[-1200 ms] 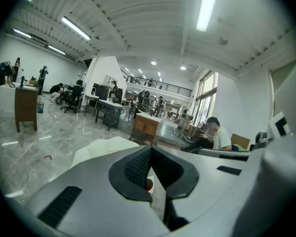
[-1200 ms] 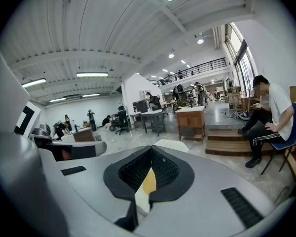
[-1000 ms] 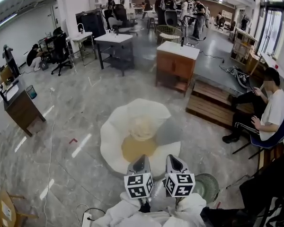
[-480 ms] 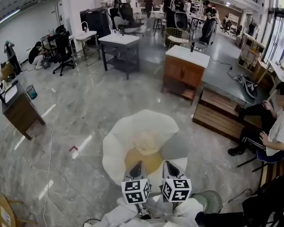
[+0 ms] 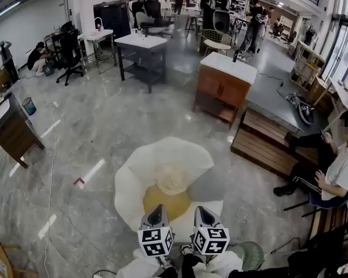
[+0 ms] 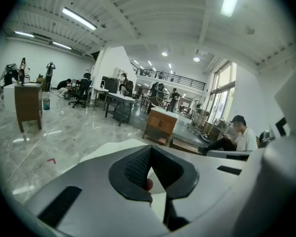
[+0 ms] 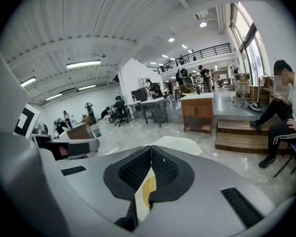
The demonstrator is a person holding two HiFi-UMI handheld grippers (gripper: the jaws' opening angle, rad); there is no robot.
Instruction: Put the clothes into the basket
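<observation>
**Head view: both claws shut and empty, the clothes ahead on the floor cushion**

We see the left claw [image 5: 157,213] and the right claw [image 5: 202,214] side by side at the bottom of the frame. Each is pressed together at the tips with nothing pinched. The left gripper view and the right gripper view show only the cushion through the slit behind the tips.

The cream heap [image 5: 173,180], which we take for the clothes, lies on the white petal-shaped cushion [image 5: 133,172]. It sits just beyond the cushion's yellow middle [image 5: 175,204], ahead of both claws and apart from them. A round greenish mesh thing [image 5: 250,255] near the right claw may be the basket, but we cannot be sure.

To do the reach well, we judge that we should spread the jaws before arriving at the heap and come in low over the yellow middle. We should then bite a thick fold rather than a loose edge, so the cloth lifts whole and the cushion cover stays out of the grip.

We can read no brand or lettering. The only print is the black-and-white square markers on the claws' cubes.
</observation>
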